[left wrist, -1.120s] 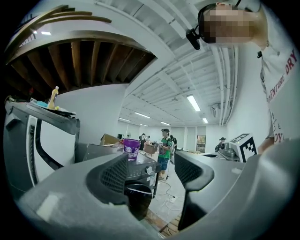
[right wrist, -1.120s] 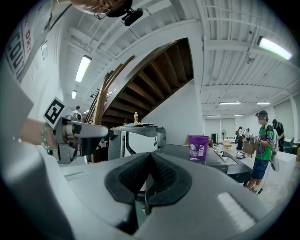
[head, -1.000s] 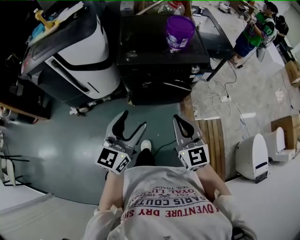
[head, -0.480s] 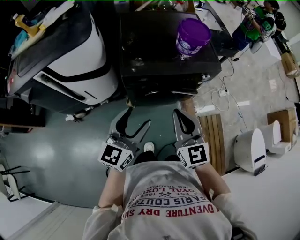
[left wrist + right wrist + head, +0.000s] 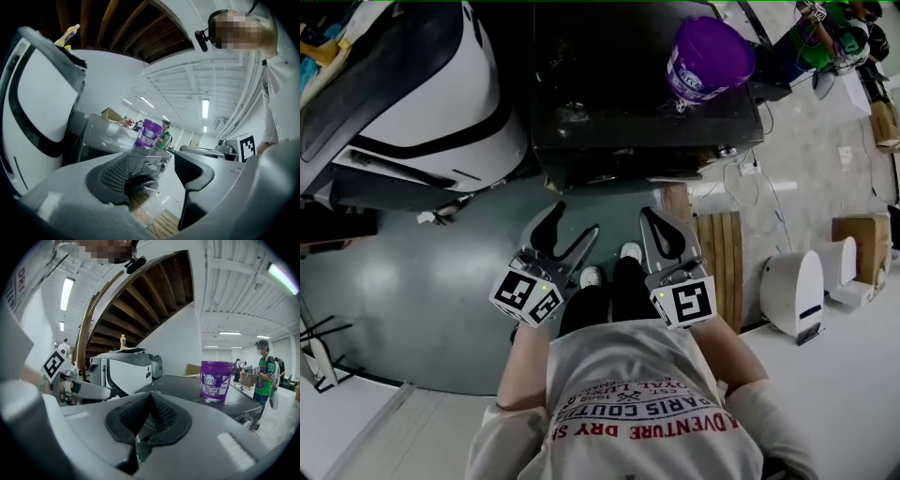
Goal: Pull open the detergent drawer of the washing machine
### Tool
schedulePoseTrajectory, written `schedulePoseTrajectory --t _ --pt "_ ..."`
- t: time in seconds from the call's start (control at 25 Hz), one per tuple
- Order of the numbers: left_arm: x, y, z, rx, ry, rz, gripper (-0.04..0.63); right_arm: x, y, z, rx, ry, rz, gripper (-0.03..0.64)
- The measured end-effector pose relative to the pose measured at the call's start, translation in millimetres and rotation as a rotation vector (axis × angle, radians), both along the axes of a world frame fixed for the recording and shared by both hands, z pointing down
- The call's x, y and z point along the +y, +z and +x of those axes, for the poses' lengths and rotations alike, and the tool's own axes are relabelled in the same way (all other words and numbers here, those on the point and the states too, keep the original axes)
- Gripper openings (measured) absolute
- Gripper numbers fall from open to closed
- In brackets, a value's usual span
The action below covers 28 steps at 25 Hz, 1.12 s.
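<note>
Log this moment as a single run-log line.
phase: pre-contact | left gripper: open, empty | right gripper: shut, empty | black washing machine: ahead, untouched | purple tub: on its top

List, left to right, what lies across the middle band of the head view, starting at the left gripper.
left gripper, jaws apart → right gripper, jaws together → wooden slatted board → white appliance → cardboard box
</note>
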<state>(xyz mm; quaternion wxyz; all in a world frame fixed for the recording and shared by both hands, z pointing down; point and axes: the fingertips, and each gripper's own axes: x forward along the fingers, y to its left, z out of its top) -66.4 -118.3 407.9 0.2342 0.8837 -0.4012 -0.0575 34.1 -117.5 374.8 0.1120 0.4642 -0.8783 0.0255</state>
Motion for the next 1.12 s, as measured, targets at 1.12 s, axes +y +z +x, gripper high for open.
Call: schedulePoseTrajectory --t 1.12 --pt "-136 157 6 0.765 -0.226 -0.171 0.328 -104 161 9 0.003 -0.146 -0.146 0.002"
